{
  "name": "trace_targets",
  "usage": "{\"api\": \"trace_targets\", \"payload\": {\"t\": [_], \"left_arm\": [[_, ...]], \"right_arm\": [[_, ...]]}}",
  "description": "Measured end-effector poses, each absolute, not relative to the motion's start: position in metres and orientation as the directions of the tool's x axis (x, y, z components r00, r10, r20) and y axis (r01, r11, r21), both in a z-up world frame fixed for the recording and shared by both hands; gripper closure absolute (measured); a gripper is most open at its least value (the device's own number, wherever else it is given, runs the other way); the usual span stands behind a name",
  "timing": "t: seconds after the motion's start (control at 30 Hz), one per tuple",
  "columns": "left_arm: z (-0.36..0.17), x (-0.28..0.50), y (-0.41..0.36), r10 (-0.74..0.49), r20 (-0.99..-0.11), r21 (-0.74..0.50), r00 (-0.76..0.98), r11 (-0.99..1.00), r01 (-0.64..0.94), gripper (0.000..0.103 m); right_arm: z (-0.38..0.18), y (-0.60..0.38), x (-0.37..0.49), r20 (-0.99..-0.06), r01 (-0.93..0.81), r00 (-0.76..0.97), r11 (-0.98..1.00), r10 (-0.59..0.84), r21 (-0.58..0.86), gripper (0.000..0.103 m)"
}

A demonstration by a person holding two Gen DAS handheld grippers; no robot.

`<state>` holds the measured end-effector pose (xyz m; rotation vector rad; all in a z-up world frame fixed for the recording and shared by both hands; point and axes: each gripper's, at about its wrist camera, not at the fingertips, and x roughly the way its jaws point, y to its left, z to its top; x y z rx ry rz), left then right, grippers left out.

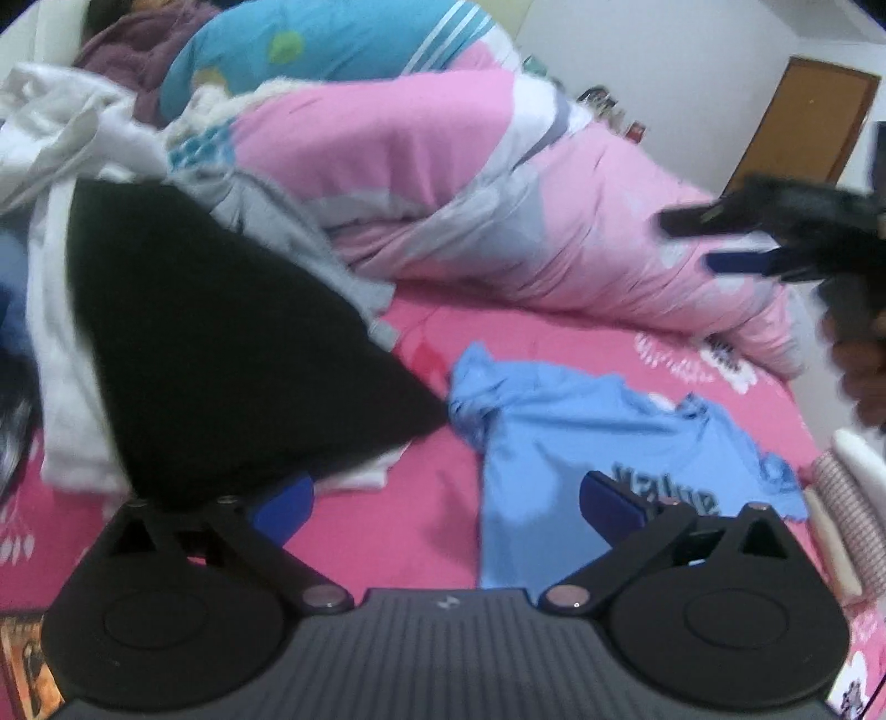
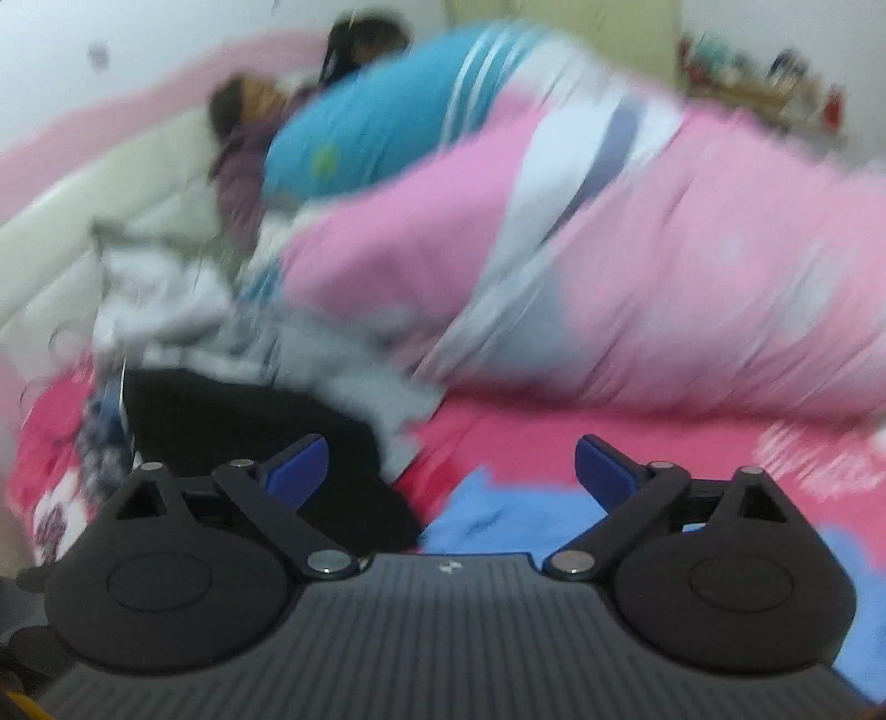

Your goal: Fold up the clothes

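Two hand-held tongs hover over a bed with a bright pink sheet [image 1: 421, 531]. The left tongs [image 1: 446, 507] have their blue-padded fingers spread wide and hold nothing. The right tongs [image 2: 451, 471] are likewise spread wide and empty; seen from the left wrist view, they hang in the air at the far right, above the bed.

A light blue T-shirt [image 1: 554, 443] with dark printed lettering lies on the sheet just ahead of the left tongs, mostly spread out but rumpled, one sleeve end bunched toward the middle of the bed. It is not folded. To its left, touching or nearly touching that bunched end, a black garment [image 1: 221, 343] lies in a flat wedge shape on top of a white garment [image 1: 61, 354], among a loose pile of pale clothes. Whether the black piece is folded cannot be told. Behind everything a rolled pink quilt [image 1: 443, 183] and a blue pillow [image 1: 332, 44] cross the bed. The right wrist view is heavily blurred.

Judging by this, the blue T-shirt is the piece in hand, between grasps. A next move would call for both tongs to come down on matching edges or corners of the shirt, pinch only one layer, and smooth it before folding.
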<state>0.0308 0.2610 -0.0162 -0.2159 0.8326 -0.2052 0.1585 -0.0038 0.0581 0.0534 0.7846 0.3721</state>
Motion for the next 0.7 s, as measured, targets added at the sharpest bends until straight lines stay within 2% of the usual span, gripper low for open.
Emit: {"api": "trace_targets", "payload": {"t": [0.1, 0.2, 0.37, 0.5, 0.7], "left_arm": [[-0.025, 0.023, 0.277, -0.234, -0.73, -0.261, 0.642, 0.964, 0.054, 0.0], [-0.034, 0.015, 0.294, -0.204, -0.751, -0.252, 0.627, 0.968, 0.013, 0.003], [-0.048, 0.002, 0.322, -0.156, -0.785, -0.234, 0.599, 0.971, -0.055, 0.006], [-0.042, -0.003, 0.349, -0.129, -0.783, -0.243, 0.609, 0.964, -0.108, 0.006], [-0.014, -0.007, 0.353, -0.087, -0.762, -0.234, 0.642, 0.961, -0.147, 0.006]], "right_arm": [[-0.003, 0.033, 0.169, -0.741, -0.351, 0.559, 0.916, 0.373, 0.196, 0.039], [-0.054, 0.07, 0.184, -0.807, -0.388, 0.482, 0.909, 0.341, 0.152, 0.059], [-0.061, 0.093, 0.197, -0.807, -0.397, 0.465, 0.901, 0.363, 0.176, 0.064], [-0.017, 0.076, 0.196, -0.731, -0.335, 0.506, 0.885, 0.458, 0.323, 0.063], [0.033, 0.051, 0.175, -0.663, -0.31, 0.56, 0.868, 0.497, 0.388, 0.062]]}}
